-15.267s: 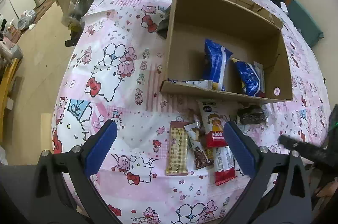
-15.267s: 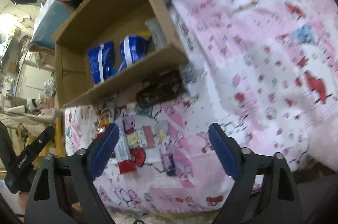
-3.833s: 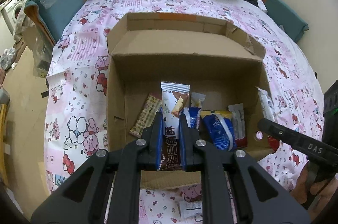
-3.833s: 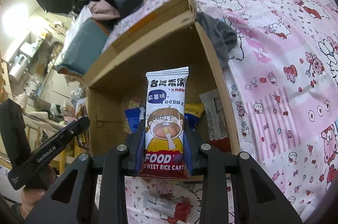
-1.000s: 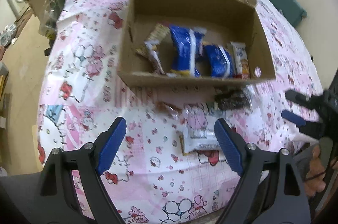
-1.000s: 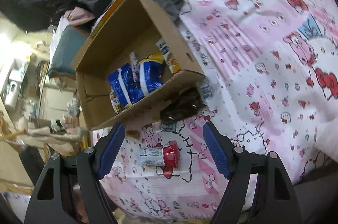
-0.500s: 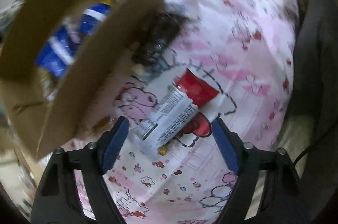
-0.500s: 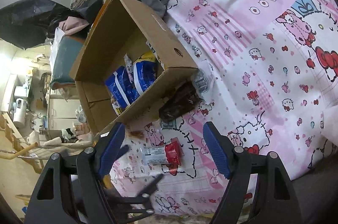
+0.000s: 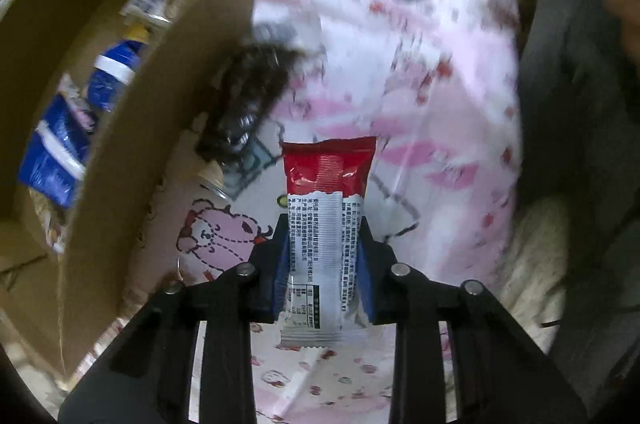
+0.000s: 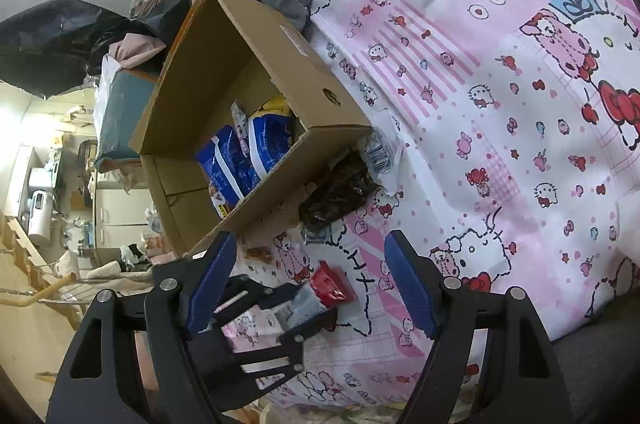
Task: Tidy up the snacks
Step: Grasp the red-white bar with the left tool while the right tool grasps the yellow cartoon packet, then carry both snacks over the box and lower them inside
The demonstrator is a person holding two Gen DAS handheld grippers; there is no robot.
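My left claw has just been closing onto the red-and-white snack bar on the bed; next, lift it into the cardboard box. My right claw hangs wide, empty.

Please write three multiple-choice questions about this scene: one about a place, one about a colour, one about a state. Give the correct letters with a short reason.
1. Where does the dark snack bag lie?
A. inside the cardboard box
B. on the bedsheet against the box's outer wall
C. in the right gripper

2. What colour is the far end of the wrapped bar?
A. red
B. green
C. yellow

3. How is the left gripper?
A. wide open
B. closed on the bar
C. out of view

Answers: B, it sits outside the wall; A, the red end shows beyond the fingers; B, its jaws have just closed and the pads press the wrapper.
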